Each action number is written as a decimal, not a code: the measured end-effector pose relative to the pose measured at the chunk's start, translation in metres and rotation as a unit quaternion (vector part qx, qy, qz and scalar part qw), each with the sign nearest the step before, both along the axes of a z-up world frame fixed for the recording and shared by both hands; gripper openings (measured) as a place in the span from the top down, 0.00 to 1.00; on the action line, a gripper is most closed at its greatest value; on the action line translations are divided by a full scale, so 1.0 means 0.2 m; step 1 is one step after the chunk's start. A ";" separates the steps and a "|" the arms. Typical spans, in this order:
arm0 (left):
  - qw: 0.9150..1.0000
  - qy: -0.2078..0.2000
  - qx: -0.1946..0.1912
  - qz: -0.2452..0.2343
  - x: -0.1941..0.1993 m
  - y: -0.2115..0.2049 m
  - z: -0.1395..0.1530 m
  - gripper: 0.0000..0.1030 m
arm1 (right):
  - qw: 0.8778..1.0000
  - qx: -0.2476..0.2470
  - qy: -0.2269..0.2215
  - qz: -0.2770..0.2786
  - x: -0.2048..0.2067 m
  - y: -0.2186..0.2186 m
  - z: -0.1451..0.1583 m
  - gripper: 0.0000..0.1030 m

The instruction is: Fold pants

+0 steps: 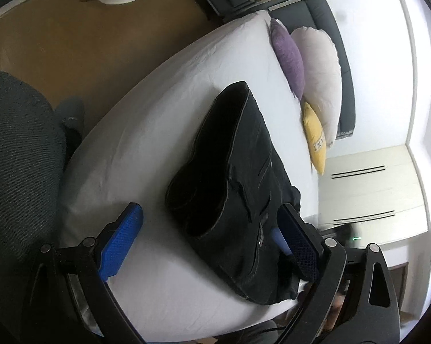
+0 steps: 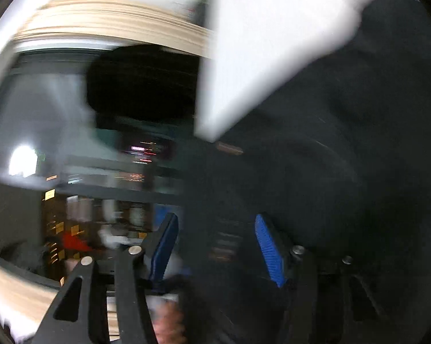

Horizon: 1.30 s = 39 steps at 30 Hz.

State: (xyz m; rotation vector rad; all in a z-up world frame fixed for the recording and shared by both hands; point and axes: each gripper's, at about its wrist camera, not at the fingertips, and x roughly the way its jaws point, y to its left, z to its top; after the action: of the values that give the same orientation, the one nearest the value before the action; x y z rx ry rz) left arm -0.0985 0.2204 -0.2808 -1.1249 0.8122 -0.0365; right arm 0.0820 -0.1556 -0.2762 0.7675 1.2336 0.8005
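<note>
right claw [image 2: 215, 246]: blue pads apart | dark pants [image 2: 330, 157] between them | white bed [image 2: 258, 43] | blurred

Matt black denim pants [image 1: 238, 183] on smooth white cotton sheet [image 1: 163, 120]; ribbed blue plastic fingers [image 1: 120, 243]

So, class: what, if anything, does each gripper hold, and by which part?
Left gripper: nothing, jaws wide around the black pants. Right gripper: dark cloth between its jaws; too blurred to tell.
</note>
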 end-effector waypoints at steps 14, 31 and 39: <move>0.998 0.006 -0.059 0.014 0.06 0.05 -0.15 0.71 | 0.999 0.020 -0.033 0.010 -0.07 -0.02 0.15 0.45; 0.999 -0.015 -0.033 -0.006 0.13 0.02 -0.02 0.86 | 0.996 -0.050 -0.051 0.058 0.01 -0.21 0.25 0.37; 1.000 -0.025 0.005 -0.017 0.17 -0.05 0.09 0.89 | 0.997 -0.075 0.014 0.012 0.12 -0.60 -0.04 0.30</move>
State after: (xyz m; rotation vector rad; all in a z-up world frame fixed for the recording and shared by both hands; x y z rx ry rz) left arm -0.0650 0.2108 -0.2618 -1.0963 0.7868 -0.0886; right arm 0.1053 -0.2749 -0.2847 0.6451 1.3148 0.7110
